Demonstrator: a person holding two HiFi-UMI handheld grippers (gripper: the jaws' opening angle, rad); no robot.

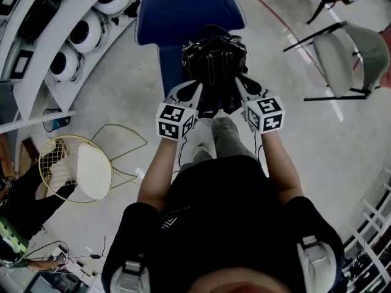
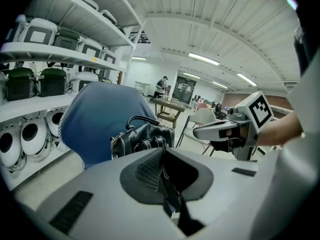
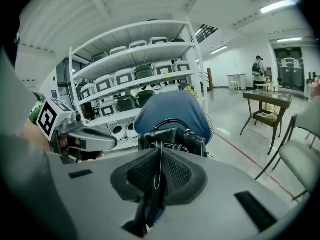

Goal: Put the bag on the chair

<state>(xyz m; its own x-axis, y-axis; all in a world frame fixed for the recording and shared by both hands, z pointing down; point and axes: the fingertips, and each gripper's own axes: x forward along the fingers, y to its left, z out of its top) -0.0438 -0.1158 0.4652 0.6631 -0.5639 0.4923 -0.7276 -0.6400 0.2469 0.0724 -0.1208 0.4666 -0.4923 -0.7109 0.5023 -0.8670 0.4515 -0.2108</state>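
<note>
Bag: the black bag (image 1: pixel 214 58) is just in front of the blue chair (image 1: pixel 178 10), over its seat. I cannot tell whether it already rests on the seat.
Left gripper (image 1: pixel 197 94): fingers closed tight on a dark strap (image 2: pixel 173 200) of the bag, which runs down between them.
Right gripper (image 1: pixel 240 89): fingers likewise pressed together on a strap (image 3: pixel 150 204). The two grippers sit side by side, just behind the bag.
Step in hand: lowering the bag onto the seat, I judge.
How to do it well: keep both grips level so the bag comes down upright. Set it well back toward the chair's backrest, not at the front edge. Let the straps go slack before releasing — a tilted bag could slump off onto the floor (image 1: pixel 293 102).
</note>
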